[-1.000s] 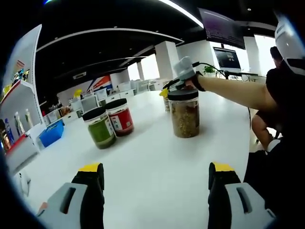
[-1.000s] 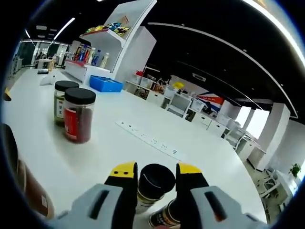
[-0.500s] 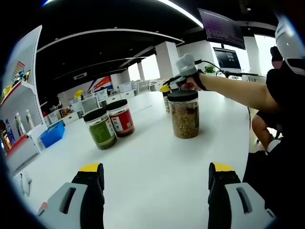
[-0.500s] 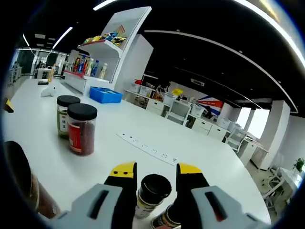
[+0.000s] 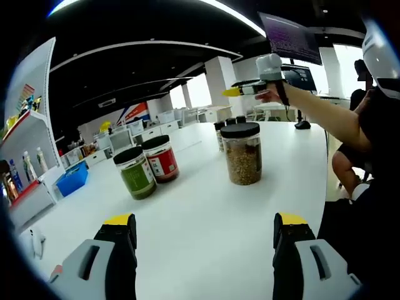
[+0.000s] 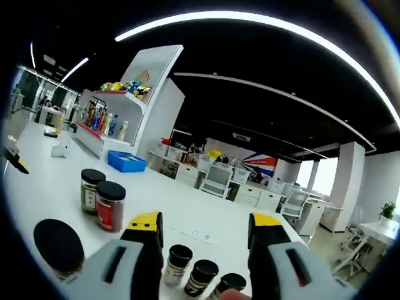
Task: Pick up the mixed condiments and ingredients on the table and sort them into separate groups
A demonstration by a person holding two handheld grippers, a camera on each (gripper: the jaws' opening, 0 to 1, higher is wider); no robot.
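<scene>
My right gripper [image 6: 205, 228] is wide open and holds nothing. It hangs above three small dark-capped bottles [image 6: 202, 275] that stand in a row at 6 o'clock in the right gripper view. My left gripper [image 5: 205, 232] is open too, with nothing in it, low over the white table [image 5: 200, 206]. From the left gripper view the big jar of brown bits [image 5: 242, 153] stands at 1 o'clock, and the green jar [image 5: 135, 172] and red jar [image 5: 162, 158] touch each other at 11 o'clock. I think the small bottles make one group. Next I would pick one jar, come down straight over its lid, and squeeze gently so nothing tips.
</scene>
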